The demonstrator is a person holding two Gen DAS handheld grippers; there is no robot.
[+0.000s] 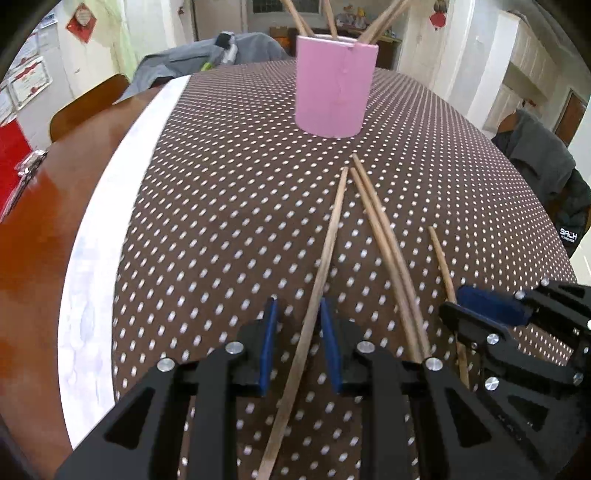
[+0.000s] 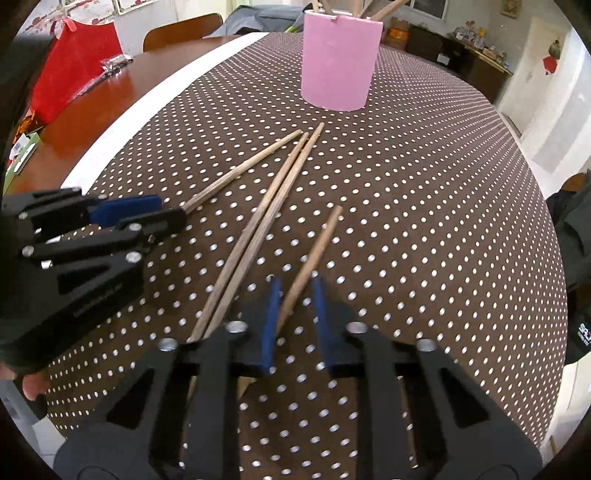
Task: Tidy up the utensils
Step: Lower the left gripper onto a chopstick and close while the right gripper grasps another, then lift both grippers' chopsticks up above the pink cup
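A pink holder (image 1: 334, 86) (image 2: 339, 61) with several chopsticks in it stands upright at the far side of the dotted cloth. Several wooden chopsticks lie loose on the cloth. My left gripper (image 1: 297, 308) is open, its jaws either side of one single chopstick (image 1: 325, 258) (image 2: 243, 170). A pair of chopsticks (image 1: 384, 236) (image 2: 266, 218) lies side by side between the grippers. My right gripper (image 2: 295, 288) is open around another single chopstick (image 2: 314, 251) (image 1: 441, 258). Each gripper shows in the other's view: the right one (image 1: 476, 306), the left one (image 2: 155, 214).
The brown dotted cloth (image 1: 221, 206) covers a wooden table (image 1: 33, 236) and has a white border (image 1: 96, 236). A red bag (image 2: 70, 62) and a chair (image 2: 181, 29) are at the left. Grey jackets (image 1: 543, 173) hang at the right.
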